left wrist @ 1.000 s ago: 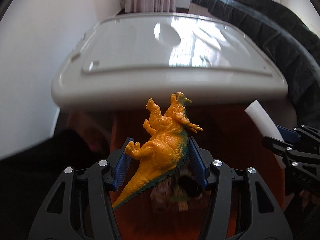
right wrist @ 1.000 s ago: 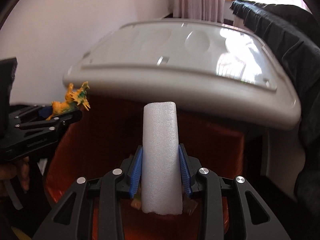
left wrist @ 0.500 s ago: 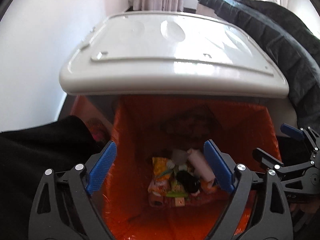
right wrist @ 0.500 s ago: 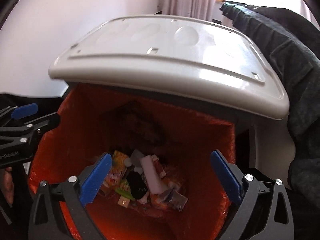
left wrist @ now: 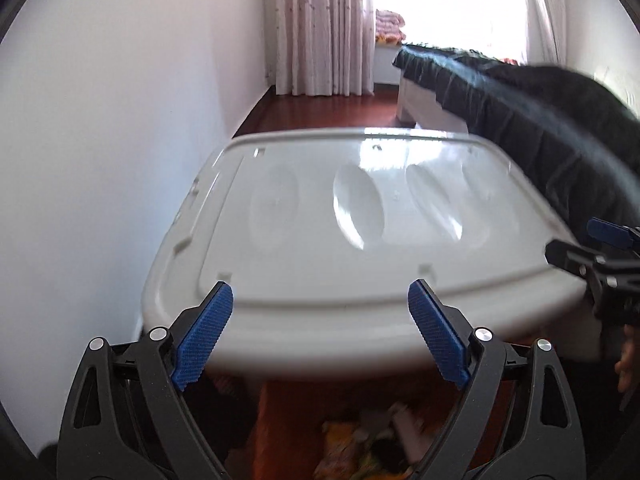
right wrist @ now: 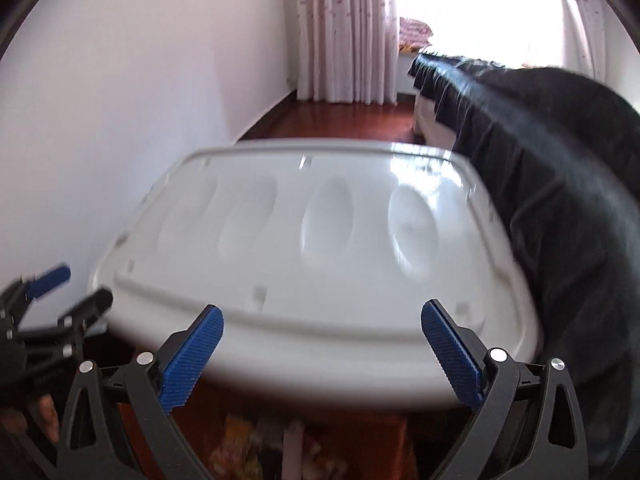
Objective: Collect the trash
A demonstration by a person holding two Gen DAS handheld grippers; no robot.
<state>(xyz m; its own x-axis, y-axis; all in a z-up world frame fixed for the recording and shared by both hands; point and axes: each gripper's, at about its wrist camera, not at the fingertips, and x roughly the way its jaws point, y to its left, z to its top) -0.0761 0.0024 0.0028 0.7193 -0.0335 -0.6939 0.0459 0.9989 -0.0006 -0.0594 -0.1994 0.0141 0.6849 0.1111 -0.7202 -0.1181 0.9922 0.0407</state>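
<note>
Both empty and spread wide: left gripper (left wrist: 320,334) and right gripper (right wrist: 322,356) above raised bin lid (left wrist: 360,232); dropped trash (left wrist: 384,440) lower centre, directly below in orange-lined bin (right wrist: 384,440)

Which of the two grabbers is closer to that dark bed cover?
Right. The right gripper hangs beside the dark bed cover, at that end of the bin lid; the left gripper is farther off, toward the white wall.

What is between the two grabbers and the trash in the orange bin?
Nothing visible. Both the left gripper and right gripper are open and empty. The trash lies below in the orange bag, under the raised white lid.
</note>
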